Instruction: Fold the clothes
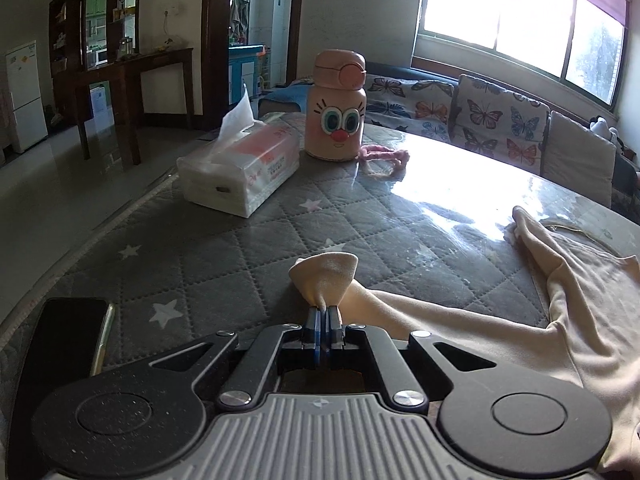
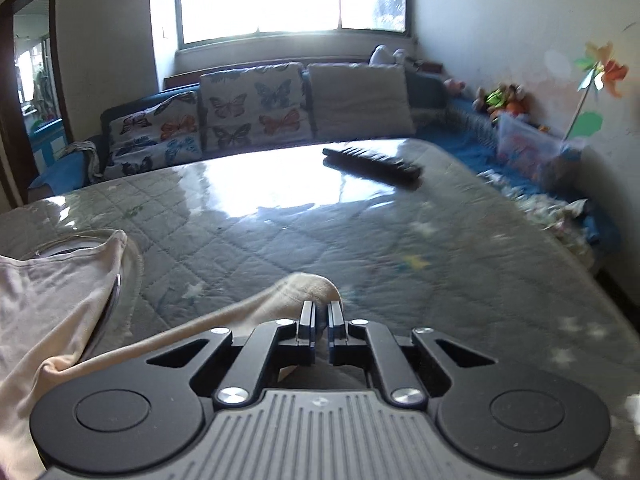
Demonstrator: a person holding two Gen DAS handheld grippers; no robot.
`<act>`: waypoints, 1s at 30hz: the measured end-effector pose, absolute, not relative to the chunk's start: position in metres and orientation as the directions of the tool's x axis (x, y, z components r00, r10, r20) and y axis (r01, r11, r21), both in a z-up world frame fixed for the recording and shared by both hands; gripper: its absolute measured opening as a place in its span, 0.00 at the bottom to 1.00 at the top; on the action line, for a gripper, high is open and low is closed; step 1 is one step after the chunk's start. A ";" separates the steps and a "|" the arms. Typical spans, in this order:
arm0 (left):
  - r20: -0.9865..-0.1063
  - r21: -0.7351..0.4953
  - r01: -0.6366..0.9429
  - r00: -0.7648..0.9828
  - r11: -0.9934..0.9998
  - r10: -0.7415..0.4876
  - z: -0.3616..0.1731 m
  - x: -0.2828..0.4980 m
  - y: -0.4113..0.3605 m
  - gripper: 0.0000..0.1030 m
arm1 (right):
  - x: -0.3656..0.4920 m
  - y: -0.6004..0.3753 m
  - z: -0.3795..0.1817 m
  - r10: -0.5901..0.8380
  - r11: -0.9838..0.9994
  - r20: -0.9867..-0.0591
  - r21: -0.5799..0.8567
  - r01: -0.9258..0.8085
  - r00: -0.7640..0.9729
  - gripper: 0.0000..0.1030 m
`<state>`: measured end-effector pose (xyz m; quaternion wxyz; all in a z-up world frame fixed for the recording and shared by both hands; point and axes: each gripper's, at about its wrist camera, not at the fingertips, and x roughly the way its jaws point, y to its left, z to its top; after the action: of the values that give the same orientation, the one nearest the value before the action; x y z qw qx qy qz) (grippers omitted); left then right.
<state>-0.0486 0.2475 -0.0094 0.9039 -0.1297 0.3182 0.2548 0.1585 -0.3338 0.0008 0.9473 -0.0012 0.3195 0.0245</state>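
A cream garment (image 1: 540, 320) lies spread on the quilted grey table cover (image 1: 224, 256). My left gripper (image 1: 323, 312) is shut on one bunched corner of the garment, which fans out just beyond the fingertips. In the right wrist view my right gripper (image 2: 321, 306) is shut on another cream corner of the garment (image 2: 48, 300), with the cloth trailing back to the left. Both corners are held just above the table surface (image 2: 360, 240).
A tissue pack (image 1: 240, 168), a pink cartoon bottle (image 1: 336, 108) and a pink cord (image 1: 384, 156) stand at the far left side. A black phone (image 1: 68, 336) lies at the near left. A black remote (image 2: 372, 160) lies far on the right. Sofa cushions (image 2: 256, 104) lie beyond.
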 end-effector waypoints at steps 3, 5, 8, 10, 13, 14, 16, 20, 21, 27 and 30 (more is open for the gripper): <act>-0.641 -0.075 -0.542 0.670 0.837 0.376 -0.009 -0.056 0.249 0.02 | 0.139 -0.344 0.011 0.009 1.000 -0.592 -0.016 -0.023 0.806 0.05; -0.651 -0.064 -0.543 0.659 0.837 0.378 -0.010 -0.059 0.250 0.02 | 0.127 -0.351 0.013 -0.010 1.000 -0.593 -0.026 -0.006 0.805 0.05; -0.665 -0.057 -0.539 0.648 0.840 0.371 -0.013 -0.060 0.252 0.02 | 0.117 -0.359 0.003 -0.037 0.999 -0.622 -0.042 0.014 0.782 0.05; -0.673 -0.057 -0.534 0.645 0.844 0.363 -0.014 -0.059 0.253 0.02 | 0.120 -0.360 -0.009 -0.032 0.999 -0.655 -0.031 0.016 0.755 0.05; -0.682 -0.049 -0.524 0.640 0.851 0.354 -0.014 -0.058 0.252 0.06 | 0.127 -0.361 -0.013 -0.025 1.000 -0.679 -0.016 0.019 0.734 0.09; -0.680 -0.042 -0.515 0.643 0.856 0.353 -0.012 -0.059 0.251 0.07 | 0.128 -0.361 -0.010 -0.028 1.000 -0.675 -0.025 0.015 0.738 0.10; -0.671 -0.029 -0.497 0.653 0.867 0.352 -0.007 -0.062 0.247 0.07 | 0.126 -0.359 -0.003 -0.026 0.999 -0.664 -0.042 -0.003 0.747 0.10; -0.649 -0.011 -0.465 0.677 0.885 0.347 0.004 -0.071 0.236 0.19 | 0.116 -0.354 0.014 0.009 0.996 -0.647 -0.066 -0.068 0.763 0.16; -0.641 -0.009 -0.452 0.687 0.892 0.342 0.008 -0.074 0.232 0.22 | 0.113 -0.351 0.019 0.031 0.993 -0.643 -0.067 -0.097 0.765 0.20; -0.597 -0.010 -0.247 0.779 0.969 0.192 0.030 -0.082 0.182 0.30 | 0.092 -0.317 0.045 0.183 0.949 -0.634 -0.087 -0.304 0.752 0.26; -0.597 -0.001 -0.094 0.799 0.996 0.075 0.031 -0.077 0.144 0.30 | 0.078 -0.291 0.054 0.281 0.901 -0.639 -0.082 -0.427 0.716 0.26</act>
<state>-0.0765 0.1435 0.0314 0.9483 -0.0154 0.3139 0.0444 0.0782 -0.2910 0.0535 0.9195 -0.1121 0.3238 0.1925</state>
